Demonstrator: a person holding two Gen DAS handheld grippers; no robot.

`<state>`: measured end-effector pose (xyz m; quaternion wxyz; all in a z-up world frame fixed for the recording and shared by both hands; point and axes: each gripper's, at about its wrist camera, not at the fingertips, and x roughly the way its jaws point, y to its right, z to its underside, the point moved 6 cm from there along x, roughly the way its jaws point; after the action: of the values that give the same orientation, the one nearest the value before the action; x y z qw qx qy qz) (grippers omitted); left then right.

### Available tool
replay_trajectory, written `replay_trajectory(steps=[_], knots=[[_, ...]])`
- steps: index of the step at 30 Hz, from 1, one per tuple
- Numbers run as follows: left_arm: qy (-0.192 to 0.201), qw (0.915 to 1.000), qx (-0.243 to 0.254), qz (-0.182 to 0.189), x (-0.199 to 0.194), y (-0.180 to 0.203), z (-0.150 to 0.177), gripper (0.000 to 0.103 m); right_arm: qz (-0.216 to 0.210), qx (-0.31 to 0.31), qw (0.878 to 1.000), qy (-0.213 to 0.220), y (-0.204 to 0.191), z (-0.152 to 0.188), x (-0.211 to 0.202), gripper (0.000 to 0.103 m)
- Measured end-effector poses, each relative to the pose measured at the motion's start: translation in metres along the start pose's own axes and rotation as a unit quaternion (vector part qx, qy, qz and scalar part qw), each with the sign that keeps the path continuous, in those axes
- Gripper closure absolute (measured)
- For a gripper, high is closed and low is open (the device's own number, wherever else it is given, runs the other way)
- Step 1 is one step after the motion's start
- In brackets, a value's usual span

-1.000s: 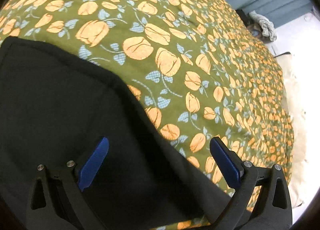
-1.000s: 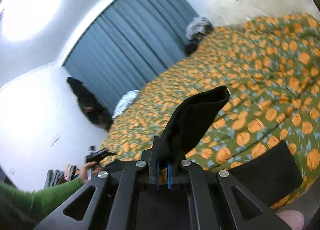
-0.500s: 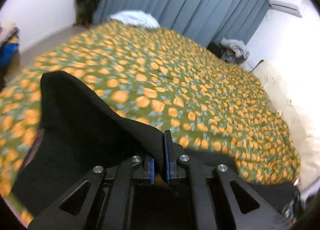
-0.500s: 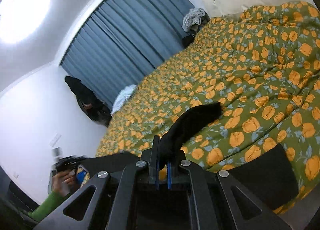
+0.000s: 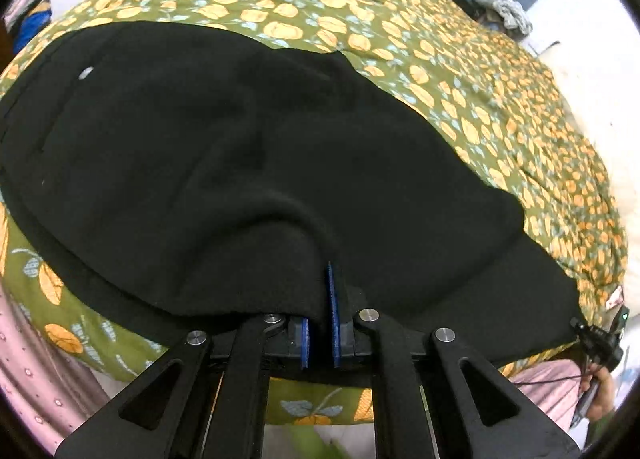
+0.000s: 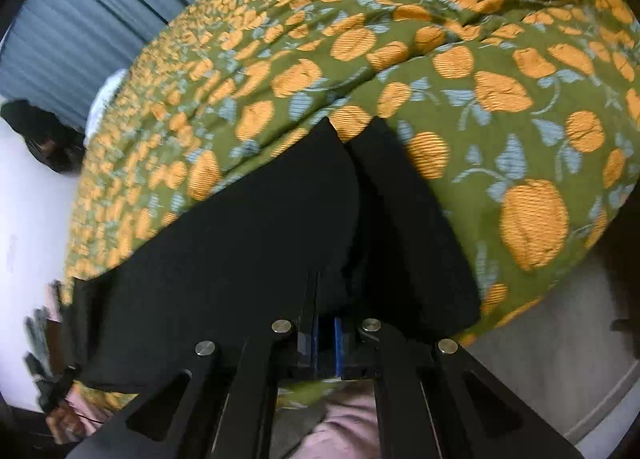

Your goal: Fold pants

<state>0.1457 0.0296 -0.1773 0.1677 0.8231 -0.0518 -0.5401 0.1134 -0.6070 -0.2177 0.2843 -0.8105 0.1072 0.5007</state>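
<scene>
The left gripper [image 5: 320,315] has its blue pads pressed together, pinching a fold of the black pants [image 5: 248,147], which lie spread across the near edge of the green floral bedspread [image 5: 460,71]. To the right, the right gripper [image 6: 326,343] likewise pinches the pants' near edge, close to a split between two dark panels.

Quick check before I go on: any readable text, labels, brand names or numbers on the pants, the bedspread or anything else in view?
No text is readable in either view.
black pants: a small pale spot near the far edge, no letters.
floral bedspread: printed flowers only.
Small red-and-white tag at the bedspread's right edge: too small and blurred to read.
left gripper and right gripper: no markings visible.
</scene>
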Motion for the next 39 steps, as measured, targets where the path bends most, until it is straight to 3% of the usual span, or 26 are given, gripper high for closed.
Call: replay_trajectory(steps=[6,14,22,39], knots=[[-0.011,0.9999,0.012,0.001,0.004,0.006,0.014,0.094,0.037,-0.004,0.999,0.013,0.004,0.003,-0.008,0.097],[-0.012,0.9996,0.025,0.005,0.001,0.014,0.019,0.094,0.054,0.010,0.998,0.031,0.010,0.008,-0.017,0.097],[-0.021,0.9993,0.031,-0.001,0.007,0.014,0.020,0.095,0.057,0.019,0.998,0.020,0.014,0.009,-0.010,0.097],[-0.028,0.9957,0.076,-0.046,0.008,0.021,0.030,0.098,0.085,0.004,0.996,0.017,0.009,0.007,-0.005,0.097]])
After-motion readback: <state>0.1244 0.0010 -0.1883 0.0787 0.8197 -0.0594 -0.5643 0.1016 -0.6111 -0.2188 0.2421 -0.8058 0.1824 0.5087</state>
